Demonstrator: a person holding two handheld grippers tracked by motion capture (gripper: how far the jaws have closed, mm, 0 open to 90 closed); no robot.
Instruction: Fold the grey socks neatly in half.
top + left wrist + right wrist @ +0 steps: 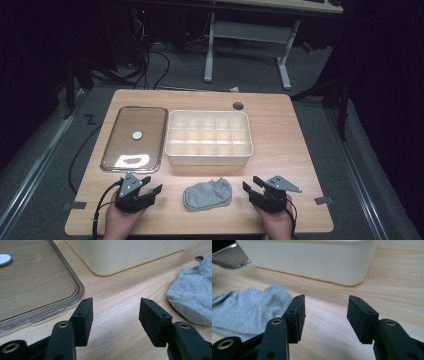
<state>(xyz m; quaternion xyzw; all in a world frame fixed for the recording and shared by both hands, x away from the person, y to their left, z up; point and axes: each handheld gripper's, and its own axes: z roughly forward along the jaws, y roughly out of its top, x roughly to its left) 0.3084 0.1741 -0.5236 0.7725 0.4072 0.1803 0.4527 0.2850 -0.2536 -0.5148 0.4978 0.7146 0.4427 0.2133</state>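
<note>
A grey sock [208,193] lies flat near the table's front edge, between the two hands. My left gripper [151,184] rests on the table to the sock's left, open, with bare wood between its jaws [115,315]; the sock [192,296] shows at the right of its view. My right gripper [251,185] sits to the sock's right, open and holding nothing [325,312]; the sock [247,307] lies to the left of its jaws. A cream box [247,150] split into several compartments stands behind the sock. A clear lid [112,150] lies flat to the box's left.
A small white disc [137,135] sits on the clear lid. A dark round grommet [238,105] is set in the table's far edge. A desk frame and cables stand on the floor beyond the table. Bare wood lies right of the box.
</note>
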